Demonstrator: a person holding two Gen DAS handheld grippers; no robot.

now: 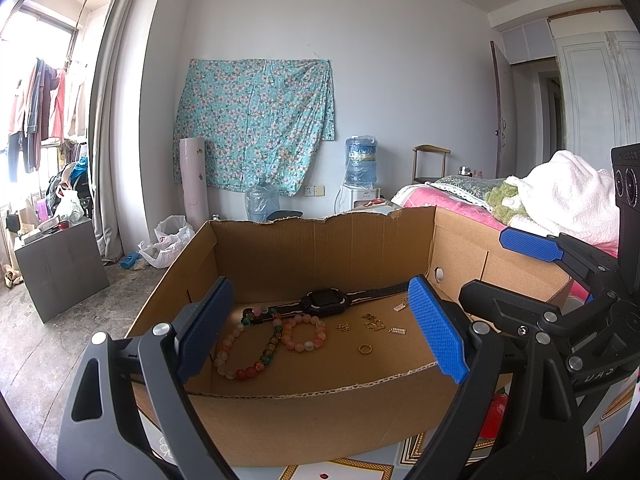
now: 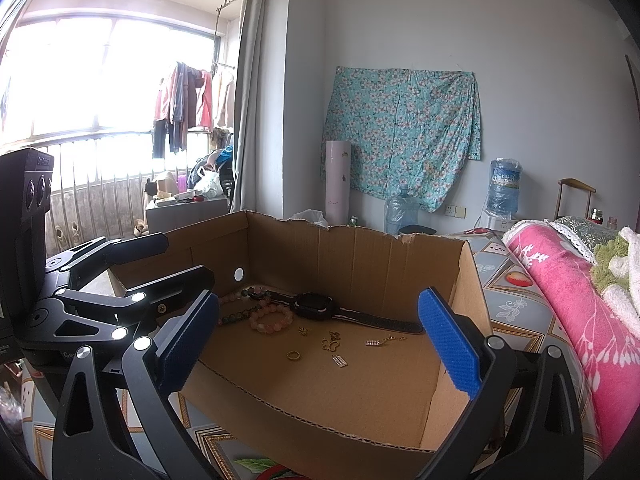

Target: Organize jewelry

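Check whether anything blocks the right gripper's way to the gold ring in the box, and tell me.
Only the cardboard box's near wall stands between the open right gripper and the gold ring; going in from above clears it. The ring lies alone on the box floor, apart from the gold charms and the pink bead bracelet.
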